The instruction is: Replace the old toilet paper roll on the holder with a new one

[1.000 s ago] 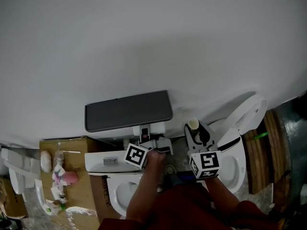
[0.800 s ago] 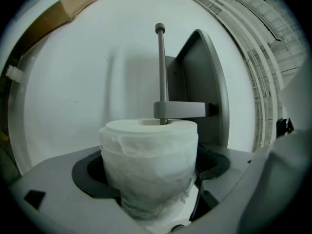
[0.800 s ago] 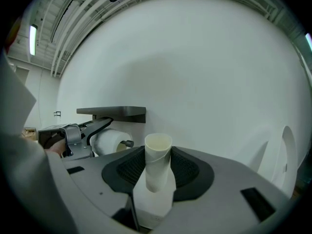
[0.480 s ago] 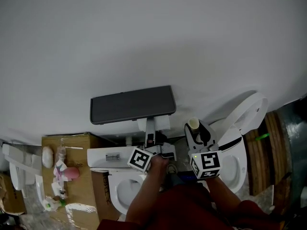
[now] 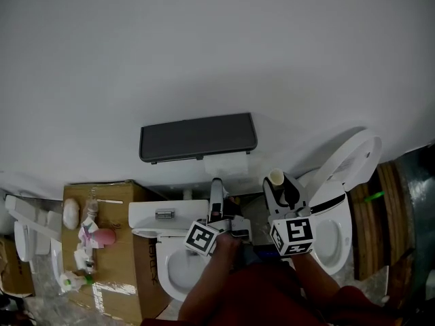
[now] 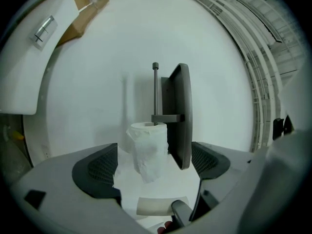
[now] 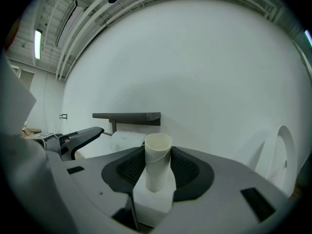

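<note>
Jaws of the left gripper (image 6: 154, 163) have just been opening, empty, withdrawn to six o'clock of the white paper roll (image 6: 146, 145) now on the dark-grey holder (image 6: 181, 111); right gripper (image 7: 157, 172) clenches the pale cardboard tube (image 7: 158, 155): swap likely done.

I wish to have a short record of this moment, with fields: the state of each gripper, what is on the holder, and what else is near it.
left gripper: open, jaws have just been opening; grips nothing, the roll sits just ahead of them
right gripper: shut on an empty cardboard tube, held upright
holder: on the wall, dark cover
on holder: toilet paper roll on the spindle, loose paper hanging
nearby: white toilet, lid raised
</note>
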`<state>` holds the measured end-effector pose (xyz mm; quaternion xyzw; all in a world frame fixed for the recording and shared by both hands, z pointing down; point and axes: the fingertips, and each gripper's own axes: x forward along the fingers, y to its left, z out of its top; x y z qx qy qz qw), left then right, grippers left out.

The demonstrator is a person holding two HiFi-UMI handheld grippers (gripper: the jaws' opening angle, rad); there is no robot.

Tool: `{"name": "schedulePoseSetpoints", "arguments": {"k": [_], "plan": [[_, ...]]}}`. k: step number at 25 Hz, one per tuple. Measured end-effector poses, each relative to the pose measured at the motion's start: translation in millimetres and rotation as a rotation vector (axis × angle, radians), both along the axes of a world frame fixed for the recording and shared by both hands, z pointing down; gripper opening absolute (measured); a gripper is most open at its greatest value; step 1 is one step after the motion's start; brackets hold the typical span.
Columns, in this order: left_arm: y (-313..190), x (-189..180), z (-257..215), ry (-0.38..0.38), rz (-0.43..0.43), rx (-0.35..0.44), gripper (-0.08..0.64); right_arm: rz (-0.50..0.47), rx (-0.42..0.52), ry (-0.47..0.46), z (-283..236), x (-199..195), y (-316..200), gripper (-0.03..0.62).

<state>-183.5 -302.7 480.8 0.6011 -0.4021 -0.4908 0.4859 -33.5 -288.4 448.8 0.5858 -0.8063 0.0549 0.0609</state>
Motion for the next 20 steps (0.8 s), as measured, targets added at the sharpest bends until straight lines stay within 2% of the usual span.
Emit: {"name": "schedulePoseSetpoints", "arguments": {"k": [7,8,11,15,20], "plan": [[26,-8,-9,0.003,0.007,0.044,0.471,-0.005,-0.002,0.003,3,-7,15,0.169],[28,-8,-9,0.001,0.009,0.047,0.444,-0.005,-0.003,0.005,3,-7,17,0.169],[36,-9,-9,-0.002,-0.002,0.039,0.217,0.0,-0.003,0.005,5,-6,21,0.169],[41,-10,-9,-0.01,-0.005,0.019,0.036,0.003,-0.002,0.0,3,-6,24,0.17],[42,-10,-12,-0.026,0.0,0.02,0.017,-0.002,0.004,-0.005,0,-8,25,0.169]]}}
